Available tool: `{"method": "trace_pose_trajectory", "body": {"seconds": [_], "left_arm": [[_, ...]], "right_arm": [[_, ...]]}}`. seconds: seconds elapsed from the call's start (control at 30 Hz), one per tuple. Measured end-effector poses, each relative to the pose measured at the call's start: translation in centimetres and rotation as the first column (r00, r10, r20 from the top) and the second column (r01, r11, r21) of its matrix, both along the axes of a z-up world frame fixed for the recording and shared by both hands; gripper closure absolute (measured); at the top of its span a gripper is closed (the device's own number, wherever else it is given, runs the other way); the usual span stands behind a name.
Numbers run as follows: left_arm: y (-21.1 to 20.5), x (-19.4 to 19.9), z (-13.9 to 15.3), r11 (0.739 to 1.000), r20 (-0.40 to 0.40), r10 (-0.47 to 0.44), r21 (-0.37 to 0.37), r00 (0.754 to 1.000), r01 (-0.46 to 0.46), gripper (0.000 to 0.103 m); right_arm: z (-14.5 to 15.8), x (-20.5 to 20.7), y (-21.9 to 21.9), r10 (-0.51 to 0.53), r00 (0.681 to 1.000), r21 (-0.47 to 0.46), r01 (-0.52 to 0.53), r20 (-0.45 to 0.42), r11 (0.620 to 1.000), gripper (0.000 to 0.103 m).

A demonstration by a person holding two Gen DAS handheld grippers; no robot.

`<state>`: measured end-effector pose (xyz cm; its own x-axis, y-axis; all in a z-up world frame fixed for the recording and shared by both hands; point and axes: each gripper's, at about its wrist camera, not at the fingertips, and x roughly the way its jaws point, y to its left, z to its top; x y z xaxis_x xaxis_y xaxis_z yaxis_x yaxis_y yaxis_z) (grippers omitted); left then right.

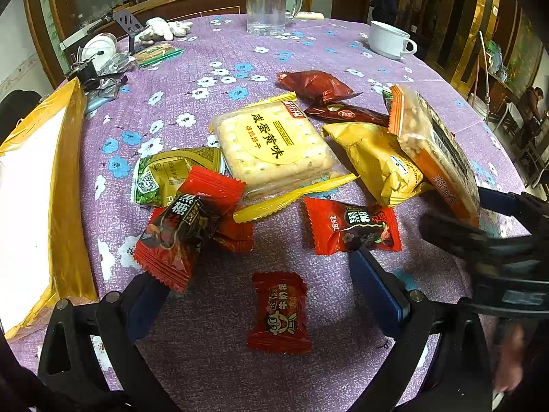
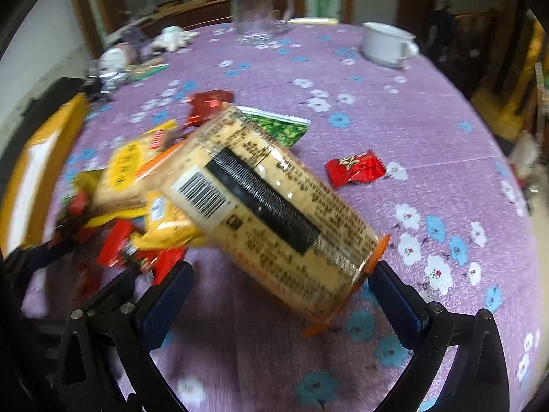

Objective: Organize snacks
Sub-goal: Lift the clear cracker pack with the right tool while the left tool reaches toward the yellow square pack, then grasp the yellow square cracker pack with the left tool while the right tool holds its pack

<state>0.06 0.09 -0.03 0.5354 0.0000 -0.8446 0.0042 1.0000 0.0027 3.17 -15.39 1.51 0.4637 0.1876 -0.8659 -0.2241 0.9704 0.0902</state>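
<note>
The left gripper [image 1: 264,295] is spread wide above the purple flowered desk [image 1: 212,370], pinching nothing. A small red candy [image 1: 278,313] lies flat between its blue fingers [image 1: 375,292], touching neither. Resting against the tip of the left finger is a red-and-black brown-sugar candy packet [image 1: 182,230], tilted up over another red wrapper. Just ahead of the right finger lies a second red-and-black packet [image 1: 353,226]. Further ahead sits a square pack of salted-egg-yolk crackers [image 1: 274,144], with a green-gold sachet [image 1: 168,175] to its left and a yellow pouch [image 1: 377,161] to its right. A gold-edged white tray [image 1: 37,185] lies far left of this gripper.

The right gripper [image 2: 281,295] is also spread; an orange-ended clear pack of crackers [image 2: 267,206], barcode side up, leans tilted between its fingers with its lower corner touching the right finger, and blur hides whether the left finger touches it. A red candy [image 2: 355,168] lies ahead and to the right, well apart from it. Far ahead stand a glass mug [image 2: 257,13] and a white cup [image 2: 387,44].
</note>
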Motion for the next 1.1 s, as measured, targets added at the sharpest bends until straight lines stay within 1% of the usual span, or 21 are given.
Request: {"method": "trace_pose_trajectory", "body": {"seconds": [0.03, 0.1, 0.23, 0.3, 0.33, 0.4, 0.43, 0.47, 0.53, 0.57, 0.63, 0.67, 0.7, 0.73, 0.77, 0.83, 0.9, 0.93, 1.03, 1.07, 1.1], "left_arm": [[0.0, 0.0, 0.0, 1.0, 0.0, 0.0, 0.0, 1.0, 0.0, 0.002], [0.1, 0.0, 0.0, 1.0, 0.0, 0.0, 0.0, 1.0, 0.0, 0.002], [0.1, 0.0, 0.0, 1.0, 0.0, 0.001, 0.001, 1.0, -0.001, 0.002], [0.2, 0.3, -0.2, 1.0, -0.001, -0.002, 0.0, 1.0, 0.002, 0.002], [0.2, 0.3, -0.2, 1.0, -0.009, -0.031, 0.003, 0.999, 0.031, 0.002], [0.4, 0.3, 0.0, 0.996, -0.047, -0.091, -0.009, 0.995, 0.091, 0.002], [0.5, 0.2, 0.1, 0.993, -0.065, -0.119, -0.012, 0.991, 0.118, 0.003], [0.7, -0.2, 0.4, 0.991, -0.054, -0.134, -0.01, 0.99, 0.133, 0.005], [1.2, -1.3, 1.6, 0.987, 0.003, -0.162, 0.002, 0.987, 0.162, 0.005], [1.5, -1.8, 2.1, 0.983, 0.022, -0.183, 0.018, 0.983, 0.183, 0.005], [2.2, -2.4, 3.0, 0.973, 0.042, -0.23, 0.016, 0.972, 0.229, 0.005], [2.7, -2.5, 3.3, 0.971, 0.045, -0.238, 0.009, 0.97, 0.238, 0.005], [3.0, -2.4, 3.5, 0.969, 0.042, -0.248, 0.0, 0.968, 0.248, 0.005], [3.4, -2.3, 3.8, 0.967, 0.04, -0.254, -0.007, 0.966, 0.255, 0.01], [3.8, -2.2, 4.0, 0.969, 0.046, -0.248, -0.012, 0.968, 0.249, 0.016], [4.5, -1.7, 4.1, 0.971, 0.048, -0.235, -0.026, 0.971, 0.236, 0.017], [5.2, -0.9, 4.1, 0.976, 0.039, -0.213, -0.04, 0.976, 0.214, 0.025], [5.8, -0.4, 4.2, 0.979, 0.035, -0.2, -0.045, 0.979, 0.201, 0.033], [6.9, 1.5, 4.6, 0.979, 0.01, -0.174, -0.106, 0.985, 0.174, 0.034], [7.0, 2.4, 4.8, 0.977, 0.009, -0.173, -0.124, 0.985, 0.173, 0.034], [6.8, 3.4, 4.9, 0.976, 0.002, -0.178, -0.126, 0.984, 0.177, 0.034]], "right_arm": [[0.3, -0.4, -0.6, 0.028, 1.0, 0.033, -0.028, -0.002, 0.999, 0.005], [1.0, -1.2, -1.3, 0.084, 0.996, 0.055, -0.085, 0.012, 0.995, 0.005], [3.5, -2.3, -1.4, 0.184, 0.978, 0.016, -0.187, 0.095, 0.982, 0.004], [4.7, -2.2, -0.8, 0.257, 0.958, 0.008, -0.26, 0.129, 0.965, 0.003], [5.0, -1.8, -0.2, 0.299, 0.944, -0.014, -0.3, 0.138, 0.954, 0.004], [5.1, -0.7, 0.9, 0.334, 0.931, -0.064, -0.327, 0.151, 0.943, 0.004], [4.8, 0.1, 1.4, 0.354, 0.923, -0.072, -0.347, 0.15, 0.935, 0.005], [4.3, 0.9, 1.8, 0.378, 0.916, -0.081, -0.37, 0.136, 0.926, 0.005], [3.2, 1.8, 2.2, 0.381, 0.917, -0.112, -0.369, 0.119, 0.923, 0.006], [2.7, 2.2, 2.3, 0.385, 0.917, -0.108, -0.374, 0.107, 0.921, 0.009], [2.2, 2.4, 1.9, 0.387, 0.917, -0.057, -0.383, 0.098, 0.922, 0.022], [2.2, 2.2, 1.6, 0.374, 0.922, -0.034, -0.372, 0.101, 0.928, 0.028], [2.2, 1.9, 1.5, 0.368, 0.924, -0.028, -0.367, 0.104, 0.93, 0.034], [2.4, 1.4, 1.4, 0.364, 0.925, -0.031, -0.362, 0.112, 0.932, 0.038], [2.5, 1.1, 1.2, 0.357, 0.927, -0.032, -0.356, 0.118, 0.934, 0.04], [2.7, 0.7, 0.4, 0.325, 0.938, 0.01, -0.328, 0.124, 0.944, 0.041], [3.1, 0.3, -0.9, 0.282, 0.948, 0.083, -0.296, 0.149, 0.952, 0.042], [3.2, 0.3, -1.3, 0.265, 0.951, 0.11, -0.283, 0.158, 0.953, 0.042], [3.5, 0.8, -3.3, 0.198, 0.964, 0.224, -0.235, 0.177, 0.946, 0.042], [3.6, 0.9, -3.8, 0.18, 0.967, 0.245, -0.221, 0.178, 0.944, 0.042], [3.6, 1.1, -4.3, 0.164, 0.97, 0.267, -0.208, 0.18, 0.941, 0.042]]}}
